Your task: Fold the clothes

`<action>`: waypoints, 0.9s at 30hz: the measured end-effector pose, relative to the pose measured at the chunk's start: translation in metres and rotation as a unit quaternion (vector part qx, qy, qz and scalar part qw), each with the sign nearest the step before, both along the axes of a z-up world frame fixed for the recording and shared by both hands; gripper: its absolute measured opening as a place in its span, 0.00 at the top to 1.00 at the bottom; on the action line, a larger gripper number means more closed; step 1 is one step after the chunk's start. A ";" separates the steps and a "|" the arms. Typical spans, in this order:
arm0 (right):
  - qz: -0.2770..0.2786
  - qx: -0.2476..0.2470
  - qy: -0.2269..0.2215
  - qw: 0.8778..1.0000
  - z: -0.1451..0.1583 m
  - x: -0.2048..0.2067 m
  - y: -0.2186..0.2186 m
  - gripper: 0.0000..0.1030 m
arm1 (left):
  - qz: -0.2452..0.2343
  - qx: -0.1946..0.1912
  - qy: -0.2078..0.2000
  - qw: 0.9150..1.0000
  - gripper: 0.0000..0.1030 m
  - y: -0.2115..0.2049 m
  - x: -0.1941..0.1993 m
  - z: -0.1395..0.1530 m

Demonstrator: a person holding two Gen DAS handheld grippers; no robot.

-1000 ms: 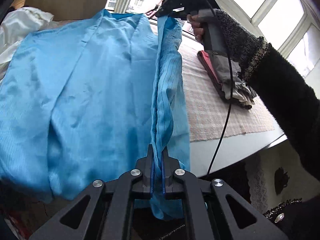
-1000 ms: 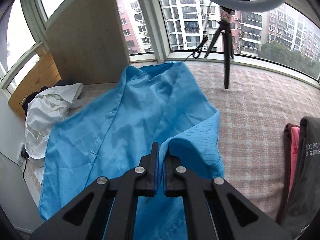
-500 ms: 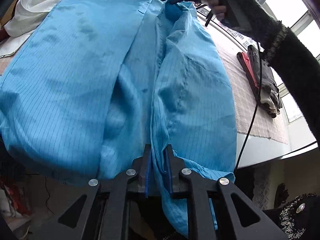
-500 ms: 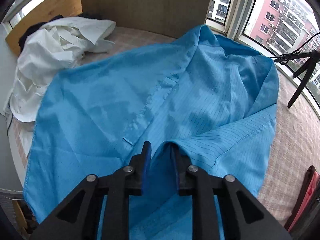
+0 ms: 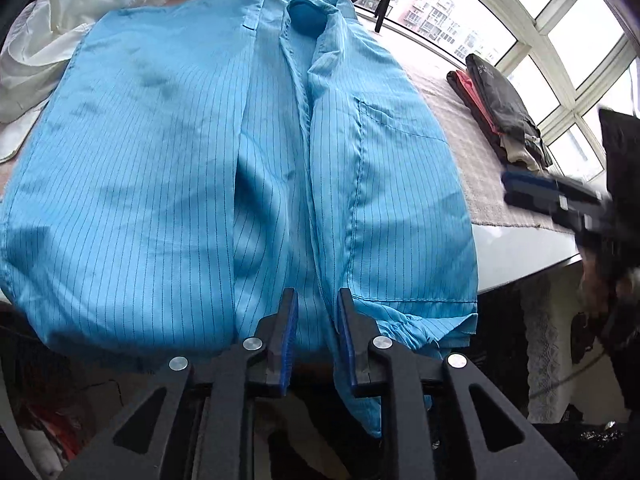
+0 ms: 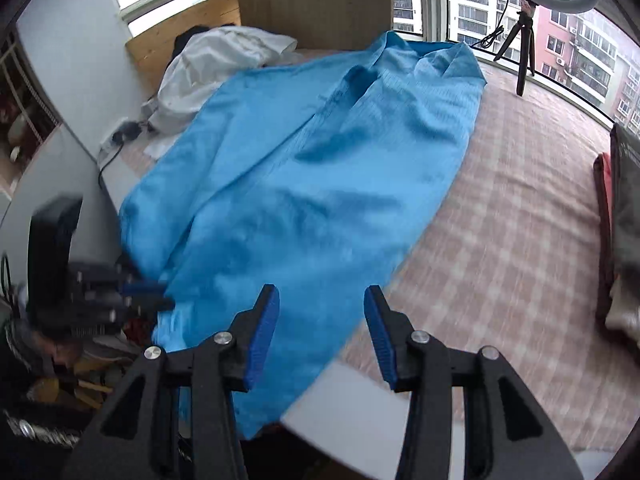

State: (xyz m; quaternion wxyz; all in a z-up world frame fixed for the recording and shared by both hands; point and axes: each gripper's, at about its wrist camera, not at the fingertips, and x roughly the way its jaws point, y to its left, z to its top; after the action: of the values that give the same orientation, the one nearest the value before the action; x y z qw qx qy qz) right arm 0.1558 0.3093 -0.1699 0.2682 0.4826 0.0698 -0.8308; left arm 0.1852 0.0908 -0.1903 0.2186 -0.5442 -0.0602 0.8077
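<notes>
A blue pinstriped shirt (image 5: 192, 152) lies front up on the table, collar far, both front panels laid over, hem hanging over the near edge. It also shows in the right wrist view (image 6: 320, 184). My left gripper (image 5: 318, 312) is open at the hem, with the right panel's edge loose between its jaws. My right gripper (image 6: 319, 312) is open and empty above the shirt's near right edge. In the left wrist view it shows blurred at the right (image 5: 552, 200). In the right wrist view the left gripper shows blurred at the left (image 6: 136, 296).
A checked cloth (image 6: 520, 184) covers the table. A pile of white clothes (image 5: 68, 32) lies at the far left. Folded dark and red garments (image 5: 500, 104) are stacked at the right. A tripod (image 6: 520, 48) stands at the window. The table's white front edge (image 5: 520, 248) is near.
Both grippers have opened and let go of the right front panel, which now lies flat on the shirt. The right gripper has pulled back to the near right edge.
</notes>
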 end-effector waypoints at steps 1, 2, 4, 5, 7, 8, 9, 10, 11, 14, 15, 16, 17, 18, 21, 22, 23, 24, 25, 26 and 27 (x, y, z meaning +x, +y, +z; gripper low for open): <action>0.013 0.009 -0.001 1.000 -0.008 0.023 -0.003 0.58 | -0.010 -0.007 0.004 1.000 0.81 0.003 0.000 0.001; 0.026 0.018 -0.001 1.000 -0.015 0.040 -0.008 0.58 | -0.019 -0.015 0.008 1.000 0.81 0.005 0.000 0.002; 0.046 0.044 0.018 0.998 -0.025 0.066 -0.020 0.57 | -0.037 -0.023 0.013 0.999 0.83 0.007 0.000 0.004; 0.055 0.060 0.034 0.996 -0.029 0.075 -0.027 0.57 | -0.043 -0.027 0.016 0.999 0.83 0.010 -0.001 0.005; 0.078 0.081 0.057 0.992 -0.037 0.084 -0.037 0.57 | -0.056 -0.029 0.018 0.998 0.83 0.013 -0.003 0.008; 0.088 0.090 0.066 0.990 -0.041 0.087 -0.041 0.58 | -0.060 -0.031 0.020 0.998 0.83 0.015 -0.003 0.010; 0.098 0.098 0.073 0.988 -0.046 0.089 -0.045 0.58 | -0.064 -0.033 0.023 0.997 0.83 0.016 -0.003 0.012; 0.105 0.105 0.072 0.986 -0.051 0.088 -0.047 0.58 | -0.067 -0.036 0.026 0.997 0.83 0.016 -0.003 0.014; 0.111 0.110 0.069 0.985 -0.055 0.087 -0.049 0.64 | -0.068 -0.038 0.027 0.997 0.83 0.017 -0.003 0.015; 0.122 0.115 0.052 0.984 -0.064 0.086 -0.056 0.94 | -0.069 -0.030 0.027 0.997 0.83 0.015 -0.003 0.019; 0.125 0.122 0.056 0.983 -0.064 0.089 -0.059 0.95 | -0.069 -0.027 0.028 0.997 0.83 0.015 -0.002 0.021; 0.126 0.134 0.066 0.981 -0.063 0.094 -0.062 0.96 | -0.071 -0.023 0.030 0.997 0.83 0.014 -0.001 0.023; 0.119 0.146 0.078 0.979 -0.061 0.100 -0.063 0.96 | -0.073 -0.019 0.031 0.997 0.83 0.015 0.001 0.024; 0.112 0.157 0.089 0.977 -0.058 0.105 -0.063 0.97 | -0.075 -0.014 0.032 0.997 0.84 0.015 0.002 0.026; 0.046 0.131 0.094 0.986 -0.043 0.121 -0.049 0.97 | -0.086 -0.010 0.035 0.996 0.86 0.019 0.007 0.026; -0.005 0.119 0.085 0.989 -0.044 0.123 -0.043 0.97 | -0.090 -0.015 0.034 0.995 0.89 0.021 0.008 0.023; -0.052 0.106 0.074 0.990 -0.047 0.125 -0.036 0.97 | -0.094 -0.020 0.031 0.995 0.91 0.023 0.009 0.019; -0.084 0.094 0.048 0.991 -0.057 0.124 -0.033 0.96 | -0.095 -0.023 0.027 0.995 0.92 0.024 0.009 0.016; -0.114 0.083 0.022 0.990 -0.067 0.123 -0.030 0.96 | -0.095 -0.024 0.021 0.995 0.92 0.023 0.010 0.012; -0.128 0.079 0.001 0.989 -0.075 0.123 -0.029 0.96 | -0.094 -0.025 0.015 0.995 0.93 0.023 0.009 0.009; -0.132 0.079 0.003 0.988 -0.078 0.126 -0.028 0.96 | -0.093 -0.025 0.010 0.995 0.93 0.021 0.010 0.007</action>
State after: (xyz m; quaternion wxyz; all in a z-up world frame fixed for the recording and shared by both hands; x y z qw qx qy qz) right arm 0.2822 0.2813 -0.2476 0.1171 0.5048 0.0711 -0.8523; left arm 0.1949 0.1121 -0.1828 0.2801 -0.5449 0.0132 0.7902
